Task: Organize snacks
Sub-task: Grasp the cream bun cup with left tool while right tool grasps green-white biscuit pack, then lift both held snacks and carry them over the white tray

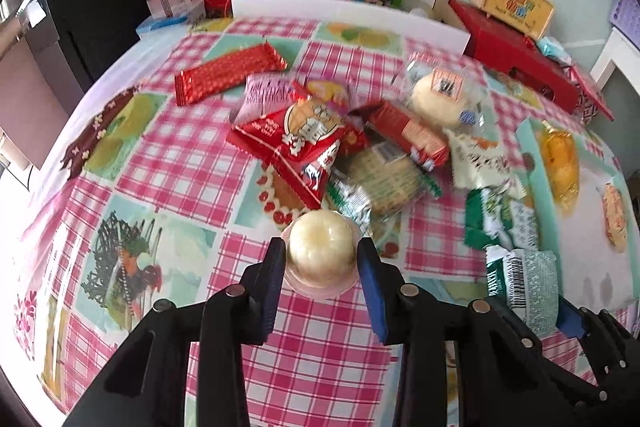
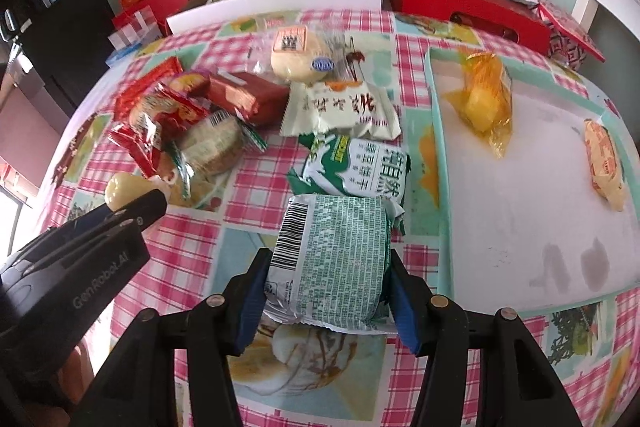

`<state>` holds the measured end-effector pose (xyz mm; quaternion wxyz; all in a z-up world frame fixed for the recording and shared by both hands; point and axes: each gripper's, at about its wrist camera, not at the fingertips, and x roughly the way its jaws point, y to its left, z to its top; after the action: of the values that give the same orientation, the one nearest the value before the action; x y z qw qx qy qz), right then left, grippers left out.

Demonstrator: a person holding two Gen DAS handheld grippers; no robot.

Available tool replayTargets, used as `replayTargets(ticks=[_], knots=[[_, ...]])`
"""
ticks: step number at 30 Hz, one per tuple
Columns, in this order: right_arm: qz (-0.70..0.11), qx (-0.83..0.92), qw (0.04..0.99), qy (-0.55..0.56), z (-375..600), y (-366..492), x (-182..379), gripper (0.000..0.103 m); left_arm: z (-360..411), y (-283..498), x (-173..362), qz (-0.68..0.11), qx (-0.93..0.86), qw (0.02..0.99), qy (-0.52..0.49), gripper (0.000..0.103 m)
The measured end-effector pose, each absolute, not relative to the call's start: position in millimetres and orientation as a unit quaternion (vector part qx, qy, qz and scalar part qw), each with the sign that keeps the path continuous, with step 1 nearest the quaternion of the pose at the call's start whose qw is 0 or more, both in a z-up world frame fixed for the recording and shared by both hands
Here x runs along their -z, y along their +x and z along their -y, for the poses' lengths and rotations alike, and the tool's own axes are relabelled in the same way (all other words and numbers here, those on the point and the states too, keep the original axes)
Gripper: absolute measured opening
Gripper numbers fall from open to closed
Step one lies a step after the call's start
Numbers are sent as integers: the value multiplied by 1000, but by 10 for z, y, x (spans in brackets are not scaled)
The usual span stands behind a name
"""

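I am gripping a cream-coloured jelly cup (image 1: pixel 321 247) in my left tongs (image 1: pixel 322 267), their blue pads pressing on both sides of its clear plastic body, just above the pink checked cloth of the counter (image 1: pixel 168 163). From the right wrist view the same cup (image 2: pixel 120 190) is poking out past the tip of those left tongs (image 2: pixel 132 203), beside the snack pile.

My right tongs (image 2: pixel 326 291) are clamping a green-and-white packet with a barcode (image 2: pixel 330 259), the pads squeezing its two sides so the wrapper is bulging between them. In the left wrist view that packet (image 1: pixel 524 291) is showing at the right edge.

Just beyond it a green milk-biscuit packet (image 2: pixel 356 171) is lying flat on the cloth, touching the held one's far edge. Farther on, a cream wrapper with dark lettering (image 2: pixel 344 109), a round bun in clear film (image 2: pixel 300 61), a red-brown bar (image 2: pixel 248 95) and a round cracker pack (image 2: pixel 212 145) are crowding together, with red sachets (image 2: pixel 156 123) overlapping at the left. A long red patterned bar (image 1: pixel 228 73) is lying apart from the heap.

To the right, a mint-rimmed tray (image 2: pixel 436 131) is holding an orange-wrapped sweet (image 2: pixel 484 99) and a pale pastry (image 2: pixel 604 163), well apart from each other.
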<state>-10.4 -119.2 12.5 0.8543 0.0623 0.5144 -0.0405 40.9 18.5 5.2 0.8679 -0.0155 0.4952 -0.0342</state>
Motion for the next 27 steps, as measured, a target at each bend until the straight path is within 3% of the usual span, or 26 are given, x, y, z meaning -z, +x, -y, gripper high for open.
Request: replayTargets(ticks=[8,9,10,27], knots=[[-481,47,872,78,1350,-184,-369,57,-80,317,-333,-457,54,888,-14,34],[-478,48,873,81,1365,-188,-384,57,-66,308,-368,-452,56,890,-14,10],[-474,50,875,84,1398,-204,-413,57,-57,306,-393,-449,59,891,-16,0],[-486,50,866,105,1570,-220,-284,57,-284,412,-179,-486,34,872,-47,3]])
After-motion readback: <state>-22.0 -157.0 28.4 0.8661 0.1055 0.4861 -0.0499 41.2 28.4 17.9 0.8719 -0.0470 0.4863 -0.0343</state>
